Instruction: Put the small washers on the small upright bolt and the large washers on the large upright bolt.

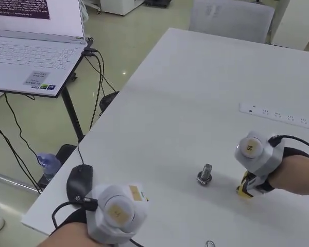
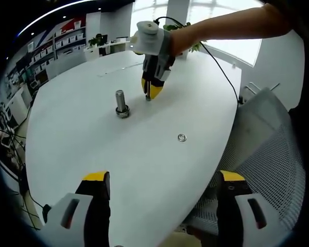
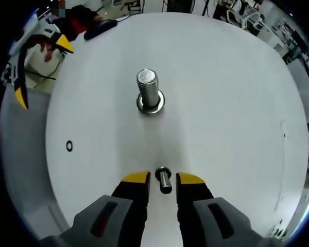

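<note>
Hovering at the table's near edge, the left hand-held gripper was spread wide, empty. A loose washer lay beyond. The right hand-held gripper, narrowly parted, straddled the small upright bolt; the large upright bolt stood just past it.

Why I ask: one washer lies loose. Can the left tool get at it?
Probably yes: the left tool is open and the washer lies on bare table just ahead of it; the big bolt and the right tool stand farther off.
</note>
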Demonstrator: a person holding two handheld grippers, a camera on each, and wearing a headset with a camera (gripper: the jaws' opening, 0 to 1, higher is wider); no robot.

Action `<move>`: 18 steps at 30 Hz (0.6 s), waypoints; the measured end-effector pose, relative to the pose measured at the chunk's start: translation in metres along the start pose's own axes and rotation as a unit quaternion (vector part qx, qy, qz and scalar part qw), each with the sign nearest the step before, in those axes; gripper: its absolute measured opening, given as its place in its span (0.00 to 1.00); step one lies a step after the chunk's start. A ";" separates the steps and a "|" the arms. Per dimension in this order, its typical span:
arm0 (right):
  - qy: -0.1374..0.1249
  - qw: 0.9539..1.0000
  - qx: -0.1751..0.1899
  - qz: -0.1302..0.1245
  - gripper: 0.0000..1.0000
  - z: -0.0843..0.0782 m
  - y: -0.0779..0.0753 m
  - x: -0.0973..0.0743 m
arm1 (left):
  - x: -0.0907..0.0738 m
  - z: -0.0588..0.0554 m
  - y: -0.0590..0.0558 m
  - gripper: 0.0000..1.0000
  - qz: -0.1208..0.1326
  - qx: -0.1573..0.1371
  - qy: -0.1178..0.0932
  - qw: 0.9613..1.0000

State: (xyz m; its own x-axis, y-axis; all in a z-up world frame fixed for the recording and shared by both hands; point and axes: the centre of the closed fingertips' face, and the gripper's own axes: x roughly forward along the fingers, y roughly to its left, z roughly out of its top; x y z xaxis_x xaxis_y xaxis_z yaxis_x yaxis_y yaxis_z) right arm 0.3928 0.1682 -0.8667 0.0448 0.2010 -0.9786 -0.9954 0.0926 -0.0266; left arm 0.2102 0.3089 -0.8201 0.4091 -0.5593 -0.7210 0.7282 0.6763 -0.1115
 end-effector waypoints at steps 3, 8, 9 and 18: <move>-0.004 1.000 0.001 0.001 0.22 0.001 0.000 -0.003 | -0.001 -0.001 -0.001 0.85 0.000 0.001 0.002 1.000; -0.015 1.000 -0.005 0.002 0.23 0.005 -0.001 -0.008 | -0.002 -0.001 -0.002 0.85 0.001 0.003 0.003 1.000; -0.017 1.000 -0.008 0.000 0.23 0.006 -0.001 -0.009 | -0.002 -0.001 -0.002 0.85 0.002 0.003 0.003 1.000; -0.033 0.999 -0.025 -0.003 0.23 0.014 0.003 -0.024 | -0.004 0.001 -0.005 0.84 0.002 0.006 0.005 1.000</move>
State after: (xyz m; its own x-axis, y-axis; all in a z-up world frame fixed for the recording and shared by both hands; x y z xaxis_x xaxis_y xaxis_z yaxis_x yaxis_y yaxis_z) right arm 0.3896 0.1775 -0.8407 0.0556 0.2646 -0.9628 -0.9979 0.0457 -0.0451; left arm 0.2059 0.3075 -0.8160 0.4064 -0.5516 -0.7285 0.7333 0.6725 -0.1002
